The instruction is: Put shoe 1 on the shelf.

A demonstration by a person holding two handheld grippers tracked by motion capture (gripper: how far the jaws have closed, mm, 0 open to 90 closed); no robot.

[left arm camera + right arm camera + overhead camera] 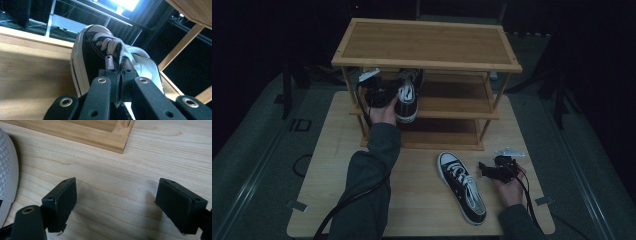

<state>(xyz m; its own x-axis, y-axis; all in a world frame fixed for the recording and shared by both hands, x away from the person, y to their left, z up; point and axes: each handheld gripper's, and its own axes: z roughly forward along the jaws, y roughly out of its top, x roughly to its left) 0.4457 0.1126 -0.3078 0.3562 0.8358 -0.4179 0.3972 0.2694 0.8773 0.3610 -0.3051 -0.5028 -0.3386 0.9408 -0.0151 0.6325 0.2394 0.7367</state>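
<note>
A black sneaker with white laces and sole rests on the middle shelf of a wooden shoe rack, toe pointing inward. My left gripper is shut on it. In the left gripper view the jaws pinch the thin edge of the upper beside the laces of that sneaker. The matching sneaker lies on the table, right of centre. My right gripper stands just to its right, open, with nothing between its pads. That sneaker's white toe cap shows at the left edge.
The rack has three levels and stands at the back of the light wooden table. Its shelf board runs under the held sneaker. The rack's bottom frame lies ahead of the right gripper. Dark floor surrounds the table.
</note>
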